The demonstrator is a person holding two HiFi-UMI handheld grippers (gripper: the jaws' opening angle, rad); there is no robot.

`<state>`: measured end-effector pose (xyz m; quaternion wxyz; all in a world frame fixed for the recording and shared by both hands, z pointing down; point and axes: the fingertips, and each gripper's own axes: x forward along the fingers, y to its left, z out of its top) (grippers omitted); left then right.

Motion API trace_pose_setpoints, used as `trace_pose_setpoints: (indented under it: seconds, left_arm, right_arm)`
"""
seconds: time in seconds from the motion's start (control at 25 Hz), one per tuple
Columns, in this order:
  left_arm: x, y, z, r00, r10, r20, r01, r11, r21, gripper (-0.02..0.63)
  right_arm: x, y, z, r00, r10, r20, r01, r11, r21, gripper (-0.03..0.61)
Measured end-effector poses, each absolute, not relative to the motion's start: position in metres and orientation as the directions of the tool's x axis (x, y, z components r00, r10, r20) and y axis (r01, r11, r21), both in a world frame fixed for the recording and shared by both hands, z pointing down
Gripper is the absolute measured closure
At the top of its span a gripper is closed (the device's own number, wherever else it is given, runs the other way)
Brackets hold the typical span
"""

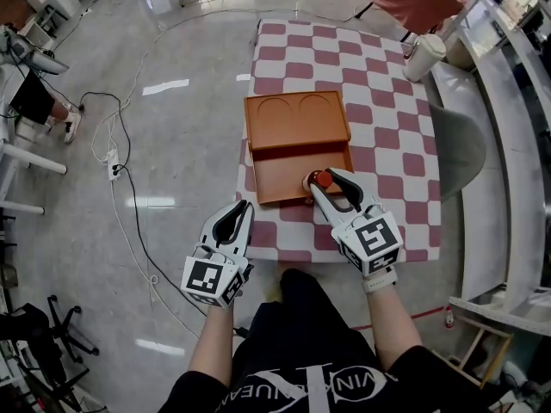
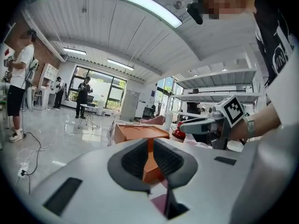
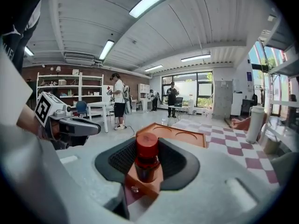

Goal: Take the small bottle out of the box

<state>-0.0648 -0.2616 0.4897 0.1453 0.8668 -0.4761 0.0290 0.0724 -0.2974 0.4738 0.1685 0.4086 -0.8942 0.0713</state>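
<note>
Head view puts the left gripper (image 1: 241, 212) at the near-left corner of the checked table (image 1: 387, 101), apart from the open orange box (image 1: 280, 172). In the left gripper view its jaws look pressed together and empty. A thin sliver of orange shows between the pads, so a hairline gap may remain.

Further right, the small bottle (image 1: 322, 179) stands upright with its red cap up, in the near-right corner of the box's tray. The right gripper (image 1: 331, 184) has its jaws pinched on the bottle's body just under the cap, as the right gripper view shows plainly.

The step in hand is the lift-out. The bottle sits close to the front wall, so I would raise it straight up until its base clears that wall and only then draw it back. The squeeze should stay steady and below the cap. If the box starts to rise with the bottle, the left gripper is near enough to press on the tray's rim.

The left forearm hangs close to the body. The right forearm reaches forward and angles inward, with its marker cube facing up.
</note>
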Motion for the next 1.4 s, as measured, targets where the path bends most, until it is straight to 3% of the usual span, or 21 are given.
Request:
trace_pose_setpoints:
  seconds: [1.4]
  left_arm:
    - [-0.068, -0.257, 0.438, 0.554, -0.826, 0.104, -0.822, -0.523, 0.223, 0.578]
  right_arm:
    - [0.087, -0.278, 0.409, -0.576, -0.767, 0.281, -0.789, 0.612, 0.054, 0.437]
